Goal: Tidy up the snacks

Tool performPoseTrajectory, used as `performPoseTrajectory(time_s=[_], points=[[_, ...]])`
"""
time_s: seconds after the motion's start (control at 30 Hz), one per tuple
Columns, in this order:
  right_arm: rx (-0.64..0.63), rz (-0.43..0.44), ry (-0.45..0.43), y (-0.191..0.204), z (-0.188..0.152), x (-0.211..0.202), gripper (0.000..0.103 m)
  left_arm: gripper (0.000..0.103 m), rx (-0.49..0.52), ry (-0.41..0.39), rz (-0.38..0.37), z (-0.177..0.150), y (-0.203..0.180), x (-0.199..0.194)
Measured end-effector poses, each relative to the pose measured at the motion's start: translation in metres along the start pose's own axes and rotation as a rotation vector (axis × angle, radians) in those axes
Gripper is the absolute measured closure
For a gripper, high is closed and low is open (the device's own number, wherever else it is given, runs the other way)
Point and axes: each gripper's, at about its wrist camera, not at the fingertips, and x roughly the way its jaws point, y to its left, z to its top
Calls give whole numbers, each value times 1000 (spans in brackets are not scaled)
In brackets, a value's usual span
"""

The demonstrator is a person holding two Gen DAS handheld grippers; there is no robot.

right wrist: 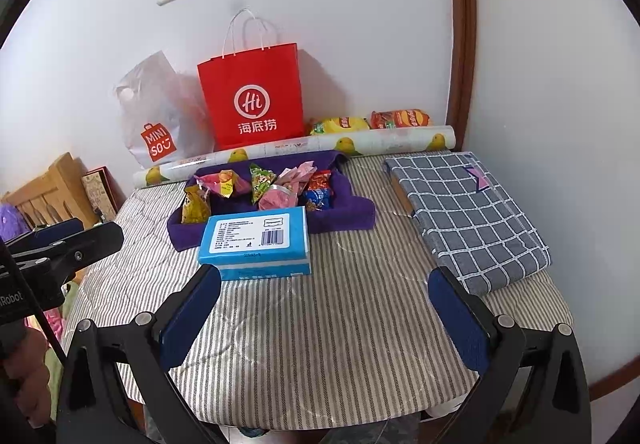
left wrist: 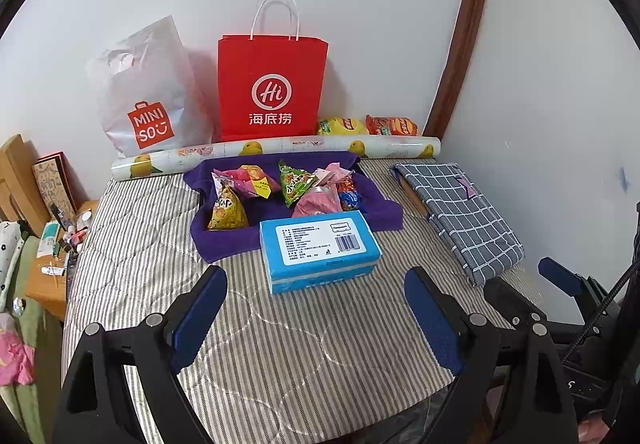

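— Hovering low in the frame, the left claw (left wrist: 316, 308) and right claw (right wrist: 324, 308) are both spread wide, gripping nothing.
— And the snack packets (left wrist: 280, 184)?
— Piled at centre frame on a purple towel (left wrist: 224, 240) on the striped tabletop (left wrist: 320, 344), right behind a blue tissue box (left wrist: 320, 248).

The blue box (left wrist: 318, 250) hides the near edge of the purple towel (left wrist: 224, 240) and the lower part of the pink packet (left wrist: 316, 202) behind it. The patterned roll (left wrist: 280, 150) covers the bases of the red bag (left wrist: 272, 84) and both chip bags (left wrist: 368, 126). Print on the box label is too small to read. The checked cloth (right wrist: 468, 212) wraps something brown, mostly hidden.
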Motion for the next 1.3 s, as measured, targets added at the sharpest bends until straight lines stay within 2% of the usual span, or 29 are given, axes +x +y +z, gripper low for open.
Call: performPoseTrajectory(time_s=[1.3], points=[[12,7,-15,-2,1,-7,1,13,15,-1,-7,0,-4,-2]])
